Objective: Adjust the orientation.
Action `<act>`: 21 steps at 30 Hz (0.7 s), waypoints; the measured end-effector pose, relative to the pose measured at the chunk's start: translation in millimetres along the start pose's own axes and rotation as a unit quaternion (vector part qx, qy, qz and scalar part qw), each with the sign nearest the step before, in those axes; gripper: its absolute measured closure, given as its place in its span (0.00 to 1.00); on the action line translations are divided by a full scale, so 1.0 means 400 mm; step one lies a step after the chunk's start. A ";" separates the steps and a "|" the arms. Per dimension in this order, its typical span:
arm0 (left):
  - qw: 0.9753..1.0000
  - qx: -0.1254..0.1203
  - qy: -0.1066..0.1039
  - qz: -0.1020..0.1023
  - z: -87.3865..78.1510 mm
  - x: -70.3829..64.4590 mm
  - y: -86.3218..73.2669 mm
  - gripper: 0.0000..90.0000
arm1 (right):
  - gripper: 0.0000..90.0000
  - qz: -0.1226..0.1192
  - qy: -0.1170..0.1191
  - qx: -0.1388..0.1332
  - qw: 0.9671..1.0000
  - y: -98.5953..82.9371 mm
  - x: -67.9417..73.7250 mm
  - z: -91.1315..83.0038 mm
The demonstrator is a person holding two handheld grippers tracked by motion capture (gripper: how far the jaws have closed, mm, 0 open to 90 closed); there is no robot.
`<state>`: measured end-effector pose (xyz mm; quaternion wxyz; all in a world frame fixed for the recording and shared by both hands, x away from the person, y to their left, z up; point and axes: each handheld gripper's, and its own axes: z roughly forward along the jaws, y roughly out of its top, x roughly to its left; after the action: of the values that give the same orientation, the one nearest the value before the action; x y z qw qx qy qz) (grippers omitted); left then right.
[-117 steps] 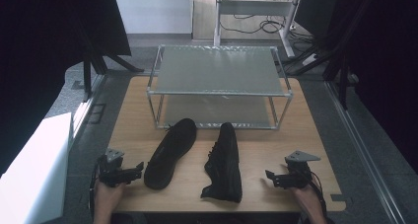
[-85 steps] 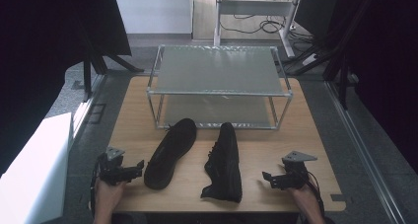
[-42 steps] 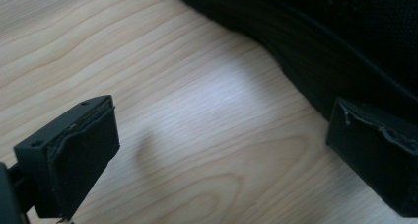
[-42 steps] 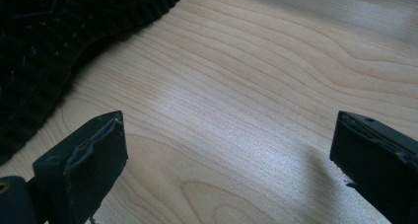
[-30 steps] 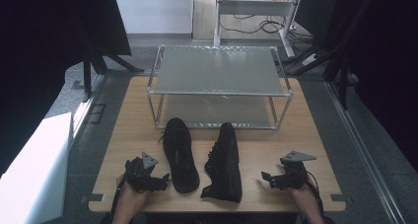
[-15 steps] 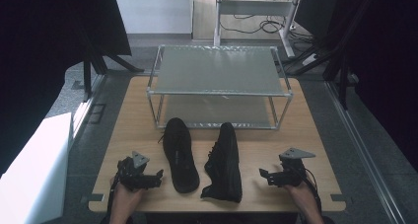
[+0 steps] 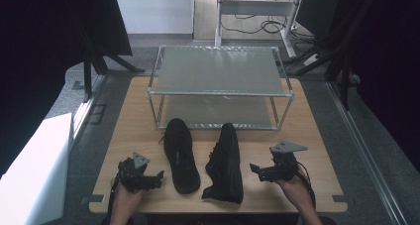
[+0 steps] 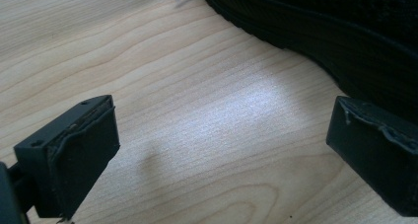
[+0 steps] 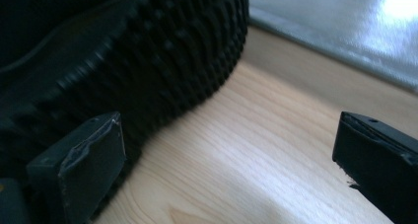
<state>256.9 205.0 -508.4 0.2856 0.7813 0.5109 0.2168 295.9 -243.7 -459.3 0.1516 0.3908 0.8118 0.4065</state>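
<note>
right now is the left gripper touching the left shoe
Apart. The left gripper view shows bare table between the open left gripper and the left shoe.

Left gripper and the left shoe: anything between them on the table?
Nothing. In the high view the left gripper sits just beside the left shoe, with bare table between. The left gripper view shows bare wood between its open jaws, shoe sole at the right jaw.

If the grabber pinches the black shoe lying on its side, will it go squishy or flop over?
The shoe lying on its side would probably squash where the upper looks like soft fabric, while its thick ridged sole seems firmer. Resting on its side beside the right gripper, it may flop or roll upright when nudged. The loose laces would likely dangle.
</note>
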 end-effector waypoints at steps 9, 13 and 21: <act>1.000 0.004 0.000 0.003 0.002 -0.001 0.000 0.00 | 0.00 -0.021 0.020 -0.009 1.000 0.064 0.056 0.004; 1.000 0.005 -0.001 0.003 0.002 -0.001 -0.001 0.00 | 0.00 -0.026 0.023 -0.008 0.999 0.082 0.073 0.021; 1.000 0.010 -0.002 0.006 0.005 -0.002 -0.001 0.00 | 0.00 -0.027 0.019 0.008 0.999 0.082 0.078 0.067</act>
<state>257.5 203.8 -510.3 0.2775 0.7877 0.5076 0.2118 307.6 -193.7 -448.0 0.1438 0.3620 0.8279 0.4035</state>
